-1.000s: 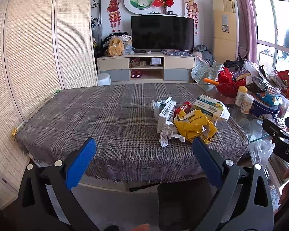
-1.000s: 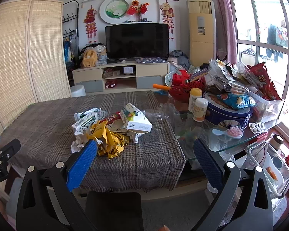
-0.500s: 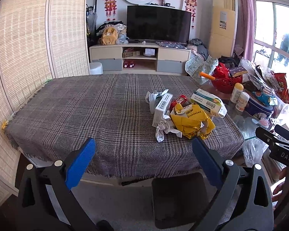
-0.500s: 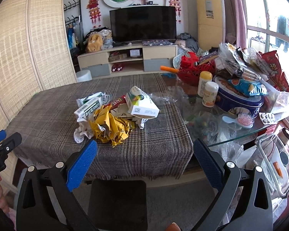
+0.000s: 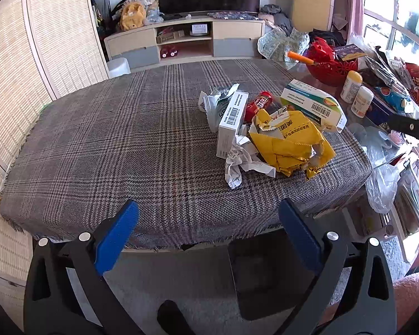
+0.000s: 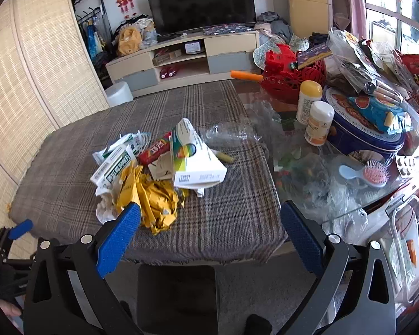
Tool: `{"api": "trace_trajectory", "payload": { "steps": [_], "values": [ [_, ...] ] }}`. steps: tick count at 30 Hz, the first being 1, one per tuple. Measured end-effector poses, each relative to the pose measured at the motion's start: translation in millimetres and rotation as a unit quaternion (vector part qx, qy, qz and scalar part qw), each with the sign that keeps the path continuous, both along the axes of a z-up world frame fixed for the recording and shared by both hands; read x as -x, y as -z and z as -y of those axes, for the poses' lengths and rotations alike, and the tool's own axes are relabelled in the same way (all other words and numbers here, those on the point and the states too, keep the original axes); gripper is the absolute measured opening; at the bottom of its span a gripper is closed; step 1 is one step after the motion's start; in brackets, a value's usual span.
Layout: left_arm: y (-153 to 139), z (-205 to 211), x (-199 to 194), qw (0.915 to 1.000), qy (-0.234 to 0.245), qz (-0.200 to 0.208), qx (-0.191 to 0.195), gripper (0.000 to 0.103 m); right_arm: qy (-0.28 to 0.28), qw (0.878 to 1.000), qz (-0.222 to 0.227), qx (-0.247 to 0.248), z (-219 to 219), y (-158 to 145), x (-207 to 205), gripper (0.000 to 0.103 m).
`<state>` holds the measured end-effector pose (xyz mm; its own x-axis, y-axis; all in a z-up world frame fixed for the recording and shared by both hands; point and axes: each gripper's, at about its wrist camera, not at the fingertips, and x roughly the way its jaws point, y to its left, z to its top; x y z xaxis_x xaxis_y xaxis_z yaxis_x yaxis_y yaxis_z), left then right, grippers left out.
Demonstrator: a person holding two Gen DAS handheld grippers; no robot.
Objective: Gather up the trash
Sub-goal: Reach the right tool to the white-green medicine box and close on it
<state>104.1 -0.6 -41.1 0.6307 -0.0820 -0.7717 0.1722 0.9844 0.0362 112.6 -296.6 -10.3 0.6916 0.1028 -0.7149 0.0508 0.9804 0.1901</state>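
- The table [image 5: 103, 139] has a grey checked cloth on it. The trash sits in one pile near its right end, close to the front edge.
- The left gripper [image 5: 209, 231] is wide open and holds nothing. It hangs in front of the table edge, well apart from the pile.
- The right gripper [image 6: 209, 231] is wide open and empty too, just in front of the pile.
- The yellow wrapper [image 5: 290, 142] is the biggest bit. It looks light, soft and crinkly, so a pinch on a bunched fold should hold.
- The green and white box [image 6: 195, 162] leans on the pile. It looks light and stiff; grab it across its thin sides.
- The long white box [image 5: 231, 122] is likely the same.
- The crumpled white paper [image 5: 237, 164] looks soft and easy to squeeze.
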Motion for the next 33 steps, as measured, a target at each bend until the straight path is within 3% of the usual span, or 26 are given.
{"api": "trace_trajectory", "payload": {
  "steps": [7,11,21,25,29,33],
  "values": [
    [11,10,-42,0.9993,0.026,-0.028,0.003,0.086,-0.055,0.997,-0.051,-0.025,-10,-7,-69,0.099],
    [20,18,-62,0.9977,0.039,-0.055,0.001,0.069,-0.074,0.993,-0.087,-0.031,-21,3,-105,0.091],
    [48,15,-79,0.9960,0.059,-0.067,0.000,0.070,-0.083,0.989,-0.121,-0.019,-32,48,-146,0.092],
    [53,14,-89,0.9955,0.064,-0.068,0.009,0.054,-0.089,0.988,-0.121,-0.031,-34,57,-151,0.091],
    [62,22,-96,0.9935,0.081,-0.080,0.001,0.048,-0.089,0.987,-0.127,-0.028,-34,64,-156,0.090],
    [74,29,-104,0.9917,0.088,-0.094,0.009,0.019,-0.092,0.986,-0.132,-0.032,-32,68,-157,0.073]
  ]
}}
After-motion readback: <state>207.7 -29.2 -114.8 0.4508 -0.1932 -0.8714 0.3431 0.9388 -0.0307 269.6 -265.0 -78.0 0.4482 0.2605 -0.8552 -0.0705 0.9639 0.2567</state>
